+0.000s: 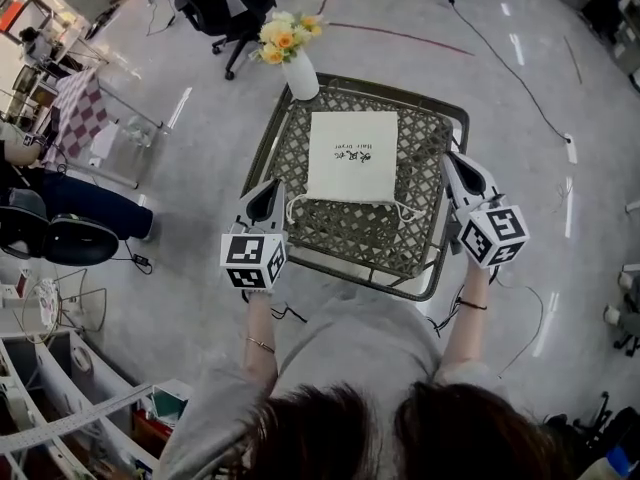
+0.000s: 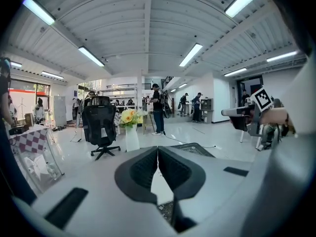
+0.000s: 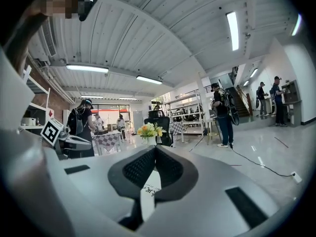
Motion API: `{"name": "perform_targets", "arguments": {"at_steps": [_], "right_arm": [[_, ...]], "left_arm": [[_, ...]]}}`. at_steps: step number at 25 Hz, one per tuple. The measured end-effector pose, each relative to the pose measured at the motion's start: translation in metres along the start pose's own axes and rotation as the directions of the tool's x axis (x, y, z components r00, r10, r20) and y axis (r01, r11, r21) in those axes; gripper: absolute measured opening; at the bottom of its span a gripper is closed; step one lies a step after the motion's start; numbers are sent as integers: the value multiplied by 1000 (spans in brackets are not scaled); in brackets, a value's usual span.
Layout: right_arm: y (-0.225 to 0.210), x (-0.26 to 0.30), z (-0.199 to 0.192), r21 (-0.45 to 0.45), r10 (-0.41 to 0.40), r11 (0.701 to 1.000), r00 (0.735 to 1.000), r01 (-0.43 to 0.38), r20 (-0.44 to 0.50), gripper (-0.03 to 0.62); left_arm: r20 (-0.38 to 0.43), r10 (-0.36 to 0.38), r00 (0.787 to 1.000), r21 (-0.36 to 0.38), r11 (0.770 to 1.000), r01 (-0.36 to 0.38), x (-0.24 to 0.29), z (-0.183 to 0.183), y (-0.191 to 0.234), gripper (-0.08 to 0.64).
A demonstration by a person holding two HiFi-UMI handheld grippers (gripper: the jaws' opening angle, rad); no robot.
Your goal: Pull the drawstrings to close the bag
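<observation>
Both tongs are shut tight, holding nothing. I see my left gripper (image 1: pixel 272 186) just left of the white bag (image 1: pixel 352 156), my right gripper (image 1: pixel 448 158) off its right side. It lies flat on the woven table (image 1: pixel 340 236), with its drawstrings (image 1: pixel 298 201) loose at the near edge.

Lettering (image 1: pixel 353 154) on the bag (image 1: pixel 352 173) illegibly small

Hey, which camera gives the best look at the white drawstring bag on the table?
The head view. It shows the whole bag lying flat on the woven table, drawstrings trailing at its near edge. Each gripper view shows only a white strip of it beneath shut jaws; the right one catches some print.
</observation>
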State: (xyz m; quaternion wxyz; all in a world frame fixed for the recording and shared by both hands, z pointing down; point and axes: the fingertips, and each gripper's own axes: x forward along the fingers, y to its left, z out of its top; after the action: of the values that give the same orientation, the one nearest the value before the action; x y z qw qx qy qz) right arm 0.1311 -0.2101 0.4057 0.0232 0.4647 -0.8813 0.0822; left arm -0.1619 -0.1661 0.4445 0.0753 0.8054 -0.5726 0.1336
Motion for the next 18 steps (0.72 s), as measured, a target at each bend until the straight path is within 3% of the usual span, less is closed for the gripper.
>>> {"name": "perform_targets", "arguments": {"at_steps": [11, 18], "right_arm": [[-2, 30, -51, 44, 54, 998, 990, -48, -133, 21], [-4, 46, -89, 49, 108, 994, 954, -98, -280, 21]], "left_arm": [[-135, -55, 989, 6, 998, 56, 33, -41, 3, 25], [-207, -112, 972, -28, 994, 108, 56, -73, 12, 25]]}}
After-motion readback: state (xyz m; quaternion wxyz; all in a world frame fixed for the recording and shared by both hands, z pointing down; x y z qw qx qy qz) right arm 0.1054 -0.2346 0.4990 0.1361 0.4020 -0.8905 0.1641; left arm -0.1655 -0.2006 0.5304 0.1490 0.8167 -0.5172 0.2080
